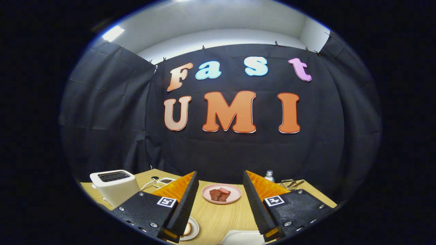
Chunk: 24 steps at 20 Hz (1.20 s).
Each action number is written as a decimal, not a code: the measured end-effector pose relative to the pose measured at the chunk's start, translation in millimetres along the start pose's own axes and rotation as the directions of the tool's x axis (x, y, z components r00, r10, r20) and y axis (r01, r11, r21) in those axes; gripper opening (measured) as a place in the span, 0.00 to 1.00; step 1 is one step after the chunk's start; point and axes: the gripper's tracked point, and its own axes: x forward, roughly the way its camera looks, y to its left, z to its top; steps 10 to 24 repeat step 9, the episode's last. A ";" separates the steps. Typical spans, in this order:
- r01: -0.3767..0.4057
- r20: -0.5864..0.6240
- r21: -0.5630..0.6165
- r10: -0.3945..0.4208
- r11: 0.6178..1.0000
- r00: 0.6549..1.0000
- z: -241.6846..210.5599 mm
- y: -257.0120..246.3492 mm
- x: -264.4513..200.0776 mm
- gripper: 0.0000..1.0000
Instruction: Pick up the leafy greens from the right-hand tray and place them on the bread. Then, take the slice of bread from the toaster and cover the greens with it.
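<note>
My gripper (219, 209) is held above a wooden table (221, 214), its two fingers spread wide apart with nothing between them. A white toaster (114, 185) stands beyond the left finger, its dark slots facing up; I cannot tell whether bread is inside. Just ahead of the fingers and between them sits a pink plate (221, 193) with brown meat pieces and a pink sausage slice. A white plate (191, 228) with something tan on it peeks out beside the left fingertip. A white tray edge (242, 237) shows below, by the right fingertip.
A small white dish (164, 182) with dark and pale bits sits behind the toaster, near a white cable. Beyond the right finger stand a small bottle (269, 175) and a metal wire tool (289, 184). The black cloth wall closes off the back of the table.
</note>
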 end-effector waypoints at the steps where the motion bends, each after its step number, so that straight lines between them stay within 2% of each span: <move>1: 0.010 0.017 -0.009 -0.010 1.000 1.000 4.3 -1.8 -2.1 0.80; 8: 0.072 0.103 -0.022 -0.069 0.997 0.992 25.8 -15.4 -24.1 0.95; 24: 0.071 0.103 -0.012 -0.069 0.997 0.992 24.9 -15.9 -25.9 0.95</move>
